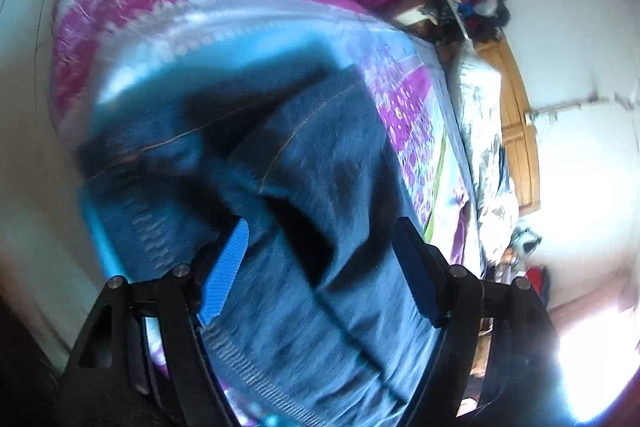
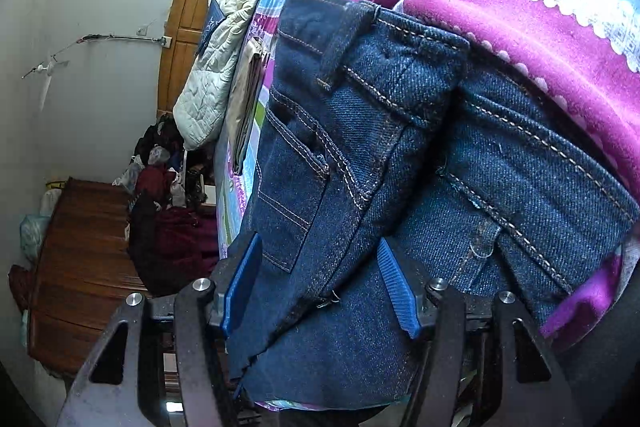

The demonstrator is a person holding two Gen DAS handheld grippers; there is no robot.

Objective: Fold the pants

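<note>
Both the left gripper [image 1: 320, 267] and right gripper [image 2: 320, 283] are spread around the jeans [image 2: 400, 147] on the bed [image 2: 540, 19]; thick waistband layers may slip when pinched, skewing the fold.

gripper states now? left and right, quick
Left hand-held gripper: open, jaws set wide around the jeans, not pinching.
Right hand-held gripper: open, denim between its jaws, no pinch visible.

One pair of dark denim pants [image 2: 360, 155] on one bed [image 2: 540, 27]; two claws, the left [image 1: 320, 267] and the right [image 2: 320, 287], two blue fingers each; one pale quilted blanket [image 2: 216, 67]; one wooden cabinet [image 2: 80, 275].
</note>
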